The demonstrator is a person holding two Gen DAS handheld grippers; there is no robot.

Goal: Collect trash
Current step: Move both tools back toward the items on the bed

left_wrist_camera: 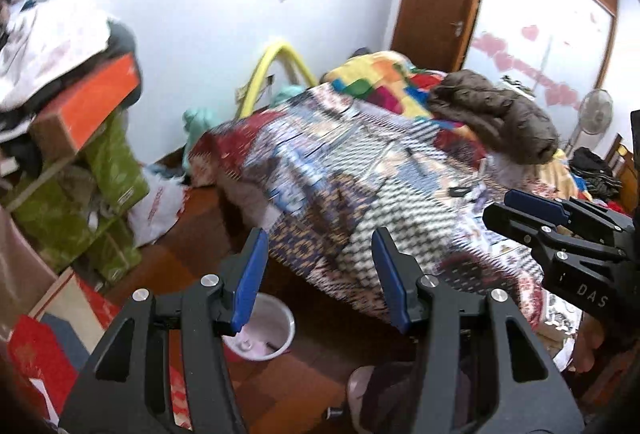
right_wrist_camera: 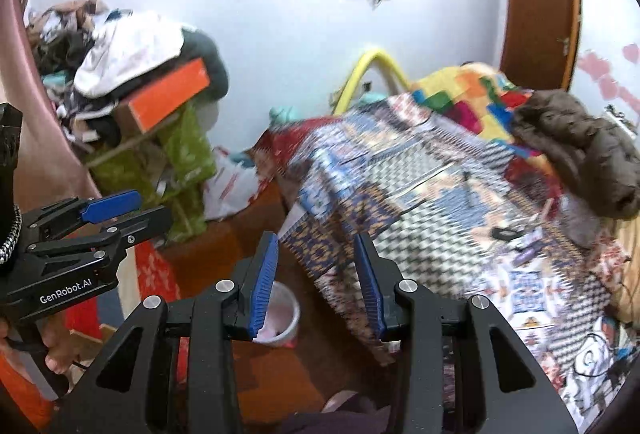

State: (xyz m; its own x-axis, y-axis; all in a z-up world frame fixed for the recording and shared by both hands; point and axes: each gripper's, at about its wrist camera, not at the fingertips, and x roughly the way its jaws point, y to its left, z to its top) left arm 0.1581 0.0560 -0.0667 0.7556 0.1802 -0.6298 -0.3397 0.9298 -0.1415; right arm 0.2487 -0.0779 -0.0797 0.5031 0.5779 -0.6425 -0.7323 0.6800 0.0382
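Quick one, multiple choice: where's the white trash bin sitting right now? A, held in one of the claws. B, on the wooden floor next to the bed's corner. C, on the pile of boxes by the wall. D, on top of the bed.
B: the white trash bin stands on the wooden floor just off the corner of the bed, and both claws are open and empty.

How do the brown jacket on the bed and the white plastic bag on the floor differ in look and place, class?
The brown jacket is dark and puffy, while the white plastic bag is pale, thin and printed in red. The jacket lies heaped on top of the bed; the bag sits low on the floor by the green boxes. Both are soft and crumpled, and neither gripper touches them.
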